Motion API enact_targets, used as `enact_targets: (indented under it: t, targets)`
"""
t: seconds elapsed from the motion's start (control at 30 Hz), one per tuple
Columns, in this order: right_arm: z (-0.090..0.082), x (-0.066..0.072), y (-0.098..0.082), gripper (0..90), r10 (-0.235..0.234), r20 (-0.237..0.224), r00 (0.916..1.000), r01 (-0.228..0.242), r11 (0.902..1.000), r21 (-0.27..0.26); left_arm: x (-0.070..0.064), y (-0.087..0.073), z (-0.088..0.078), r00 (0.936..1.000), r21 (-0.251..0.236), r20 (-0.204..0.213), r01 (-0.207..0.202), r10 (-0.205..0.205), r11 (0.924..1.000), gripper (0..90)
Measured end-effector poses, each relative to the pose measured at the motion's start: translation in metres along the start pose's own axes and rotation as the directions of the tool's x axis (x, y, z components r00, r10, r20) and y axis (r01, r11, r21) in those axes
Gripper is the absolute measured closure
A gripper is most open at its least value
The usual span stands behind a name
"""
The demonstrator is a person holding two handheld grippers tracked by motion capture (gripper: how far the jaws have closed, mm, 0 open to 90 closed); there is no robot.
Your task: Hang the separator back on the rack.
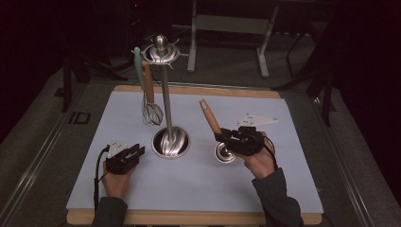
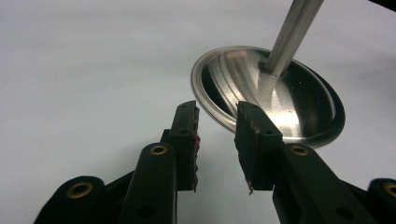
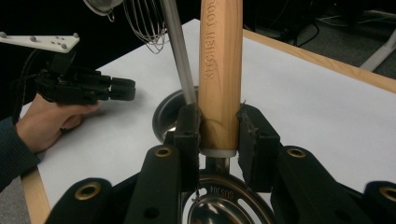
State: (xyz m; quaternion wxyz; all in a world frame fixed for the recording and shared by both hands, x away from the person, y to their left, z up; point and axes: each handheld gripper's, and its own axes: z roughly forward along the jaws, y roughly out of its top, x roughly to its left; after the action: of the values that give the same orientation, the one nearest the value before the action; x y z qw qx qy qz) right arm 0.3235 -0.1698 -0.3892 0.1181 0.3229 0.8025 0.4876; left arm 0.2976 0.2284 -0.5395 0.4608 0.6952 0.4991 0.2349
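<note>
Near the front of the worktop [image 1: 198, 194], the right gripper [image 1: 226, 138] clamps a ladle [image 1: 213, 124] by its wooden handle, bowl resting right of the stand [image 1: 166, 99]. Tilted, it could slip. Left gripper [image 1: 135, 152] hangs open, empty.

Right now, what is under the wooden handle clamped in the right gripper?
Below the wooden handle, a short metal neck leads to a steel ladle bowl resting on the white mat. The right gripper covers part of the bowl.

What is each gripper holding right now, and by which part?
The right gripper clamps the ladle by the lower end of its wooden handle, just above the metal neck. The left gripper holds nothing; its jaws are open over the table.
</note>
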Motion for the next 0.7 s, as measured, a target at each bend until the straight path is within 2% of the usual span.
enact_targets:
  t: [0.7]
  targets:
    - [0.006, 0.009, 0.016, 71.3, -0.009, -0.028, 0.9996, 0.008, 0.9988, -0.048, 0.000, 0.000, 0.000, 1.0000, 0.001, 0.000, -0.001, 0.001, 1.0000, 69.5]
